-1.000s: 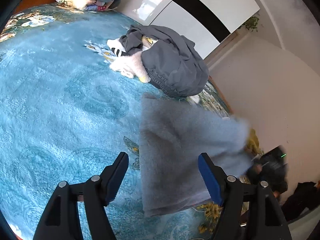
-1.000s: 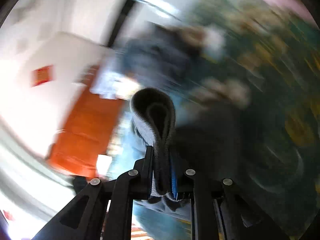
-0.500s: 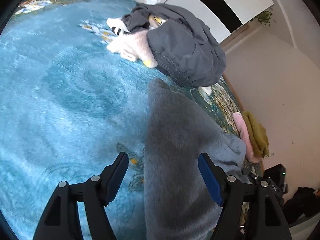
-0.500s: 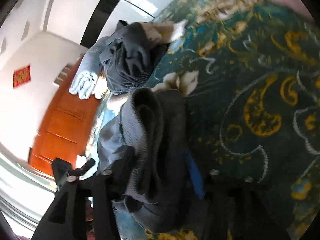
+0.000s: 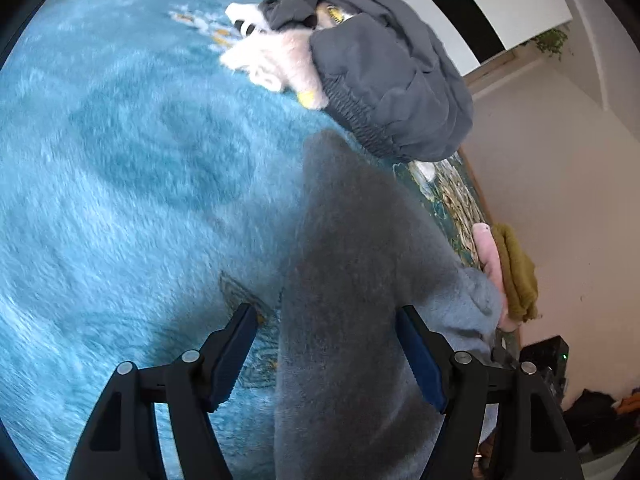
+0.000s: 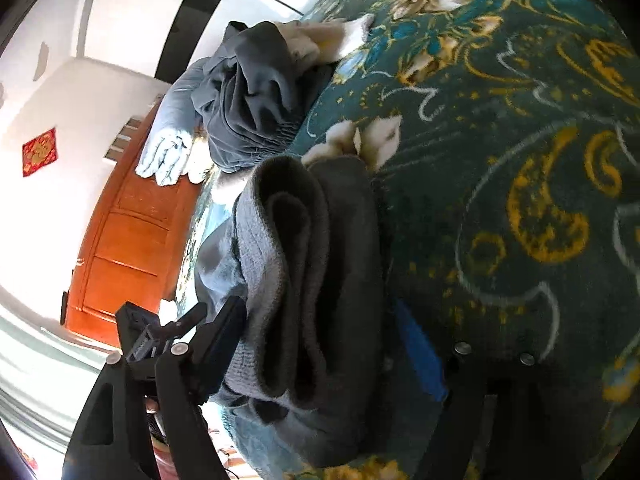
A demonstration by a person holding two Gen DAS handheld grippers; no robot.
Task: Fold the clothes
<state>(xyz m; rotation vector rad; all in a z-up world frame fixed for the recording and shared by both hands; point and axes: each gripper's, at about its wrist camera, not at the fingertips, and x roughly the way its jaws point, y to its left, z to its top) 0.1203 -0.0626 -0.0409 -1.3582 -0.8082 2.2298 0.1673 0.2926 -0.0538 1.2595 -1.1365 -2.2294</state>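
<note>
A fuzzy grey garment (image 5: 360, 280) lies folded in a long strip on the blue plush blanket (image 5: 120, 180). My left gripper (image 5: 324, 352) is open, its jaws wide apart over the strip's near end and not gripping it. In the right wrist view the same garment (image 6: 312, 280) lies bunched in thick folds on the dark floral bedspread (image 6: 520, 160). My right gripper (image 6: 320, 352) is open, with the folded cloth lying loose between the spread jaws.
A heap of unfolded clothes, with a dark grey jacket (image 5: 384, 72) over a white fleece piece (image 5: 276, 64), lies further back; it also shows in the right wrist view (image 6: 256, 100). Pink and mustard folded items (image 5: 508, 268) sit at the bed's right edge. An orange wooden door (image 6: 132, 232) stands beyond.
My right gripper was shut on the grey garment a second ago; it has lowered it onto the bed and opened. My left gripper moved forward over the strip.
</note>
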